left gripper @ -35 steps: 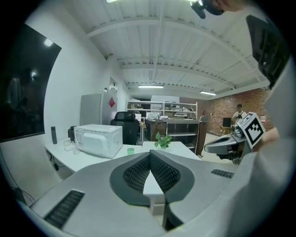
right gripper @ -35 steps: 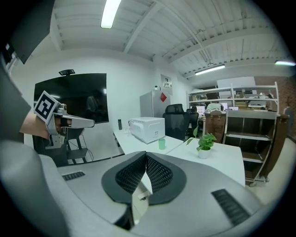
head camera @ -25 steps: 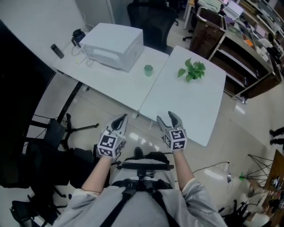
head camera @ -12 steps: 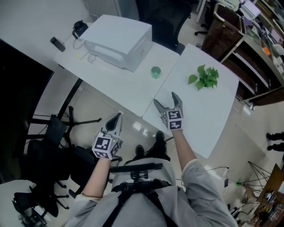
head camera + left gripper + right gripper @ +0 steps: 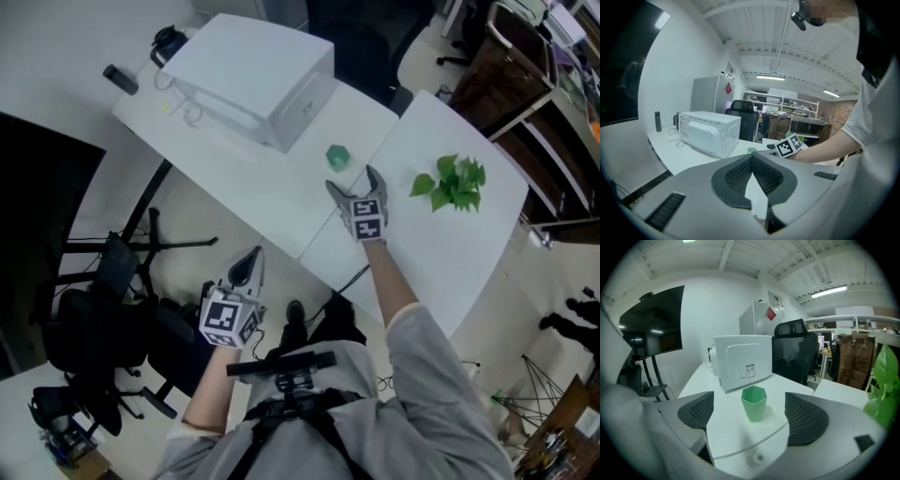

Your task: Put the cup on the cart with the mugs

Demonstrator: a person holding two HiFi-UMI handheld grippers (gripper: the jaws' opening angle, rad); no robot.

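A small green faceted cup [image 5: 337, 157] stands upright on the white table [image 5: 246, 183], close to the seam with the second table. My right gripper [image 5: 354, 182] reaches over the table edge just short of the cup. Its jaws are still opening and hold nothing. In the right gripper view the cup [image 5: 754, 403] stands ahead of the wide-apart pads [image 5: 696, 411], centred between them and untouched. My left gripper [image 5: 249, 266] hangs low over the floor at the left, shut and empty. In the left gripper view its jaws [image 5: 751, 161] meet at the tips.
A white microwave [image 5: 251, 77] stands behind the cup on the same table. A green leafy plant [image 5: 454, 182] lies on the right table [image 5: 441, 253]. A black office chair [image 5: 361, 33] and a dark shelf unit [image 5: 511, 70] stand beyond. Black stands [image 5: 112, 281] crowd the floor at the left.
My right gripper has reached forward over the table edge toward the cup, and its jaws have spread wider. The left gripper has dropped back and lower at the left.
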